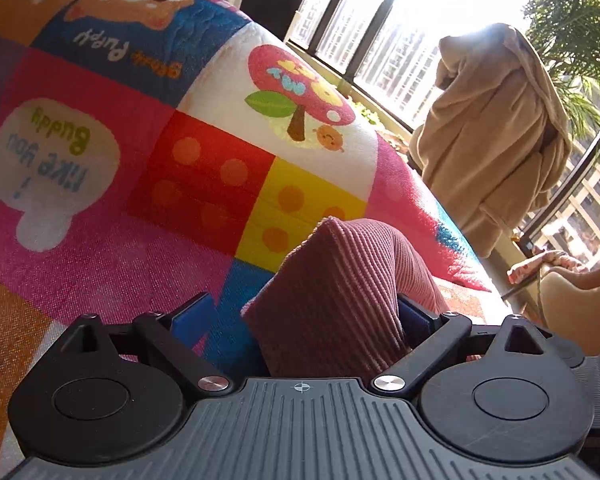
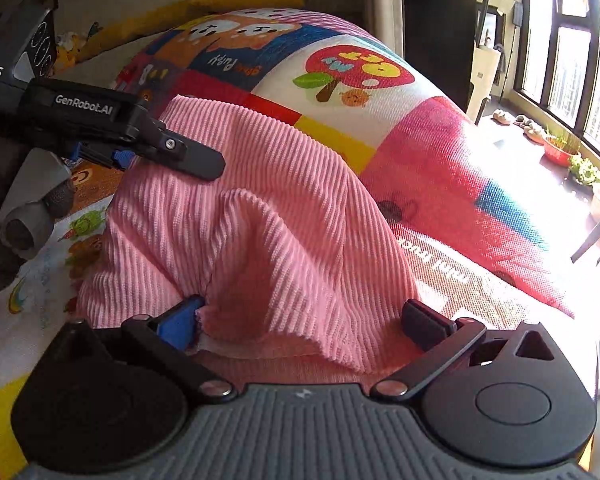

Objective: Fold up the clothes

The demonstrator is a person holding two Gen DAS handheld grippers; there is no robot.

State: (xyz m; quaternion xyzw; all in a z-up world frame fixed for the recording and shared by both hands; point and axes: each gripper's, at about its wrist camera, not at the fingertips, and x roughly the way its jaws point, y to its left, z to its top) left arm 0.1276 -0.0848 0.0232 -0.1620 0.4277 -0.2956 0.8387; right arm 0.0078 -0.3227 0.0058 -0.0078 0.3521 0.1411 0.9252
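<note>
The pink ribbed knit garment [image 2: 260, 232] is seen rumpled on the patchwork cartoon bedspread [image 2: 420, 160] — no neat fold yet. Both jaws spread: left gripper [image 1: 304, 312] around cloth, right gripper [image 2: 304, 320] at its hem.

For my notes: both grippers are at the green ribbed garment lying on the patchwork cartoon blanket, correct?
Not quite: the ribbed garment is pink, not green, as the right wrist view shows. It does lie on the patchwork cartoon blanket, with the left gripper and right gripper at it.
</note>
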